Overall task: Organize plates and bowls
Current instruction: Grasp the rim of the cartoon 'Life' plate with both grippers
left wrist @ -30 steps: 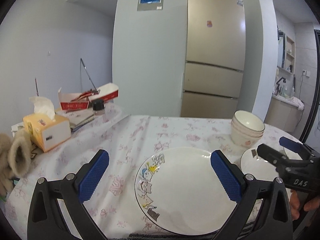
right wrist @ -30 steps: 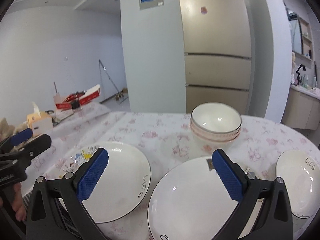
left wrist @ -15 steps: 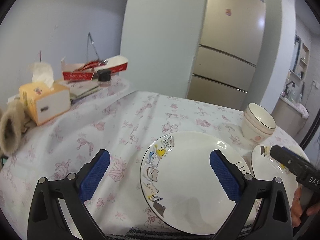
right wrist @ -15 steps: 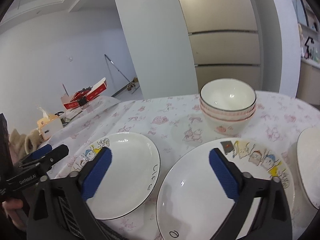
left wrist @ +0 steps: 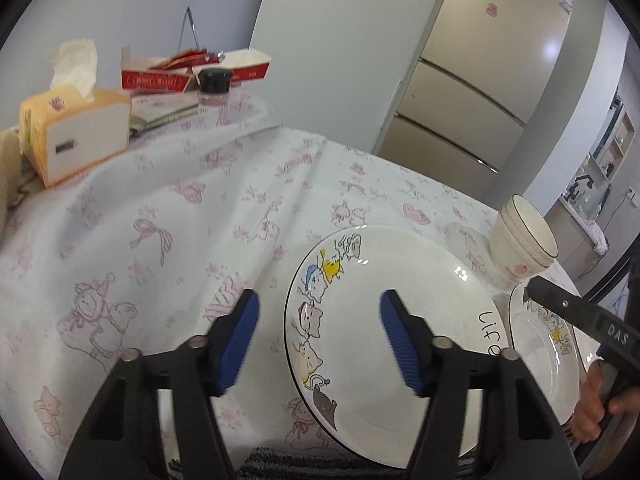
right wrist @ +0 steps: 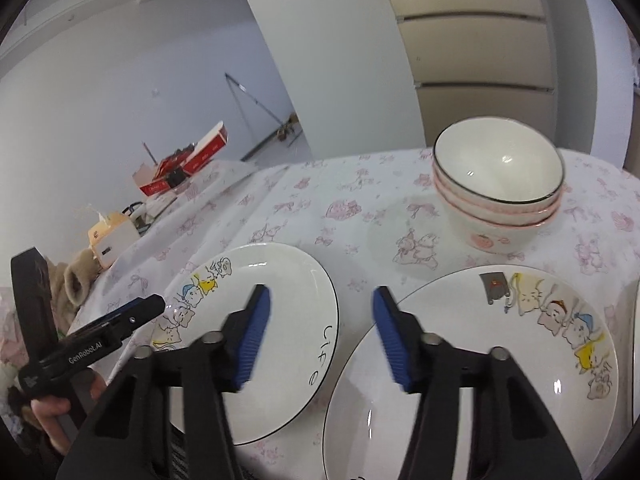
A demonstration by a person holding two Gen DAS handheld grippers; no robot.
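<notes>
Jaws of both grippers are closing, nothing clamped yet. Left gripper [left wrist: 320, 338] straddles the left plate's [left wrist: 400, 344] 9 o'clock rim; right gripper [right wrist: 320, 336] hangs between both plates. Seat each rim deep before lifting.

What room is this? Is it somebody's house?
Probably a home's kitchen or dining area. A tall fridge stands behind a table with a flowery tablecloth, set with cartoon plates and stacked bowls.

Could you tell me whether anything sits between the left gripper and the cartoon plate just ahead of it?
Nothing visible does. The left gripper hangs over the near left rim of the cartoon plate, its jaws closing with only tablecloth and that rim below. The right gripper is off to the side, over the neighbouring plate.
</notes>
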